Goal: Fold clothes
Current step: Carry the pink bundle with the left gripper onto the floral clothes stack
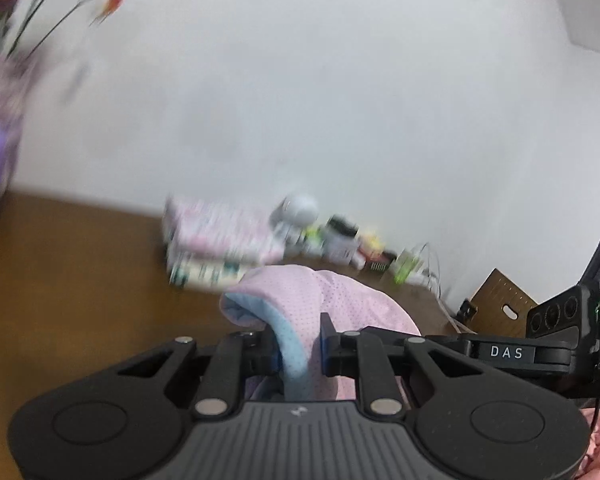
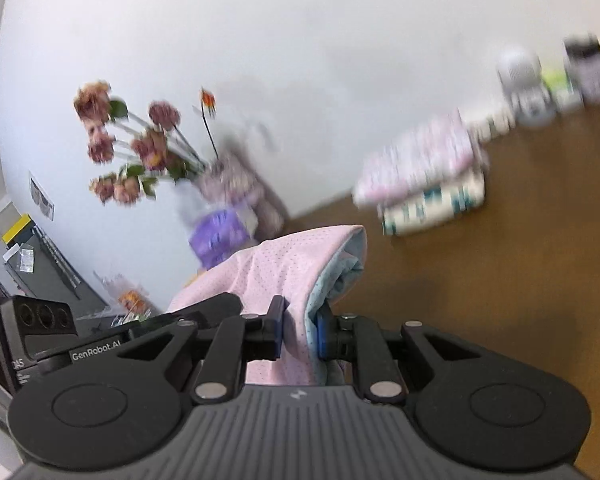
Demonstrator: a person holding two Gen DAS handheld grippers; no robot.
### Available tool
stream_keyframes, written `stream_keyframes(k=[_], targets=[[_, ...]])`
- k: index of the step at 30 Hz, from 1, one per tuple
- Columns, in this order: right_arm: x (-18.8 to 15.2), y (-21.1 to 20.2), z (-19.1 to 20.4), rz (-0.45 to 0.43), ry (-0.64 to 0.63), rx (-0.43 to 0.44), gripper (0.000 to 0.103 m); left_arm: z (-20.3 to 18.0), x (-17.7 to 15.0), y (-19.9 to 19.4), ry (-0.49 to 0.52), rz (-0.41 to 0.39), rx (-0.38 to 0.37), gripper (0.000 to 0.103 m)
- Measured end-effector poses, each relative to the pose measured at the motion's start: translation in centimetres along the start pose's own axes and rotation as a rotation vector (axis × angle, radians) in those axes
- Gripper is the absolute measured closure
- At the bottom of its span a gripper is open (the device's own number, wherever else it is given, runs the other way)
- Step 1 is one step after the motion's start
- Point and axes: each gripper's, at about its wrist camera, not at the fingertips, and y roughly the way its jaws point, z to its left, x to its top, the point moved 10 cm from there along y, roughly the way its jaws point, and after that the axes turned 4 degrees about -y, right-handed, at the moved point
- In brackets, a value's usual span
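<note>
Left gripper and right gripper both clamp the pink perforated-mesh garment with light-blue lining above the brown wooden table.

Perforated pink cloth garment with smooth pale-blue lining; matt brown wooden table; matt black plastic hand-held gripper.

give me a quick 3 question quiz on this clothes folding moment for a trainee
1. True or false: both grippers are clamped on the pink garment.
2. What colour is the garment's inner lining beside the left gripper?
3. Multiple choice: in the right wrist view, what stands on the wooden table beyond the right gripper? A) flowers B) a kettle C) a laptop

Key: 1 true; 2 light blue; 3 A
</note>
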Motion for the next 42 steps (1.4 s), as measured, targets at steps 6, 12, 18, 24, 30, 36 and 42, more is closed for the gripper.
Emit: stream_keyframes(k=[6,12,18,24,30,36,42], targets=[[10.0,4.7,-3.1,-0.046,-0.023,-0.092,0.088,0.3,8.2,6.7,0.030,-0.039,0.032,0.087],[14.6,12.2,-9.3,-0.037,0.037,-0.145,0.088,4.7,11.4,15.9,-0.023,-0.011,0.081,0.087],[14.2,18.2,-16.0,-0.002,0.128,-0.175,0.088,8.7,10.7,23.1,-0.065,0.067,0.154,0.087],[14.2,19.2,-18.0,-0.026,0.117,-0.202,0.088,10.9,9.7,25.7,-0.106,0.086,0.183,0.086],[14.4,18.7,-18.7,-0.059,0.074,-0.249,0.075,13.1,9.6,26.3,-0.155,0.061,0.204,0.052],[15.0,17.6,-19.3,-0.106,0.005,-0.325,0.049,13.9,11.6,22.9,-0.005,-0.033,0.329,0.035],[15.4,16.3,-14.6,-0.184,-0.210,-0.320,0.067,9.5,11.2,20.5,0.154,-0.065,0.264,0.066]])
